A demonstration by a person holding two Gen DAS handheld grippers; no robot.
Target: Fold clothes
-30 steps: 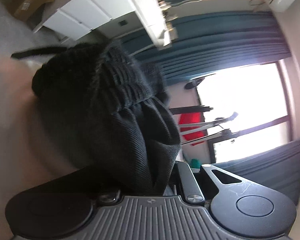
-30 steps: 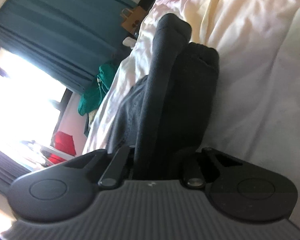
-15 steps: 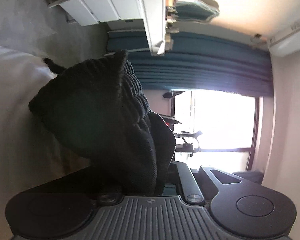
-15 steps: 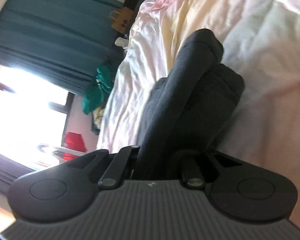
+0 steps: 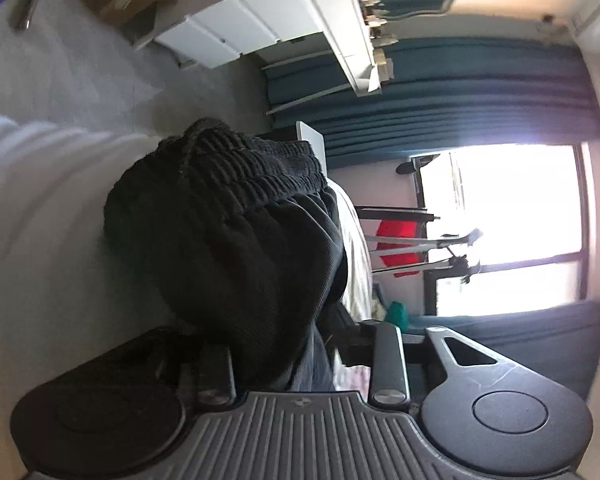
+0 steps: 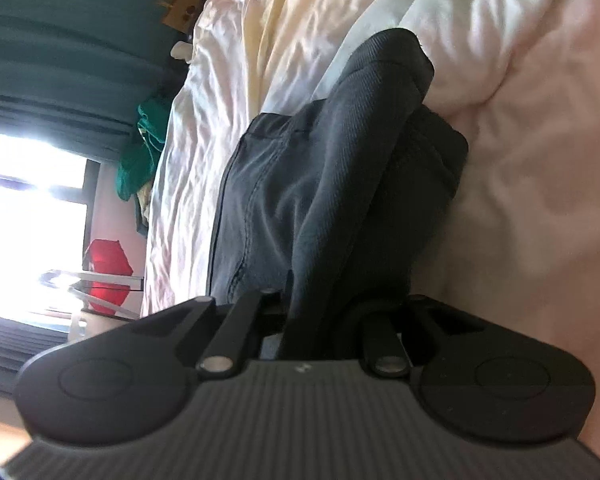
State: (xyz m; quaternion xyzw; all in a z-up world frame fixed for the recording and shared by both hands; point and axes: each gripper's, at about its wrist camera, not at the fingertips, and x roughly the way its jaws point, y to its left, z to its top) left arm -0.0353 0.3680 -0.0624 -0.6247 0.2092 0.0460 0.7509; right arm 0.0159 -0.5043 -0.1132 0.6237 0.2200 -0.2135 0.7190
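Left gripper (image 5: 296, 344): my jaws are opening, with the black garment (image 5: 236, 248) between them, its ribbed waistband bunched at the far end; whether my pads touch the cloth I cannot tell.
Garment, left view: a dark heap lying against the pale bedding (image 5: 32, 208), draped over my near finger.
Room beyond, left view: white drawers (image 5: 236, 28) up top, teal curtains (image 5: 440, 92) beside a bright window (image 5: 516, 224), a red object (image 5: 396, 244) near the glass.
Right gripper (image 6: 320, 320): my jaws are clenched on a fold of the same black garment (image 6: 340, 168), the cloth rising out from between them.
Garment, right view: spread across the rumpled white bedding (image 6: 520, 100), one folded edge standing up in my grip, the rest flat on the bed.
Background, right view: teal curtains (image 6: 60, 32), green cloth (image 6: 140, 152) at the bed's edge.
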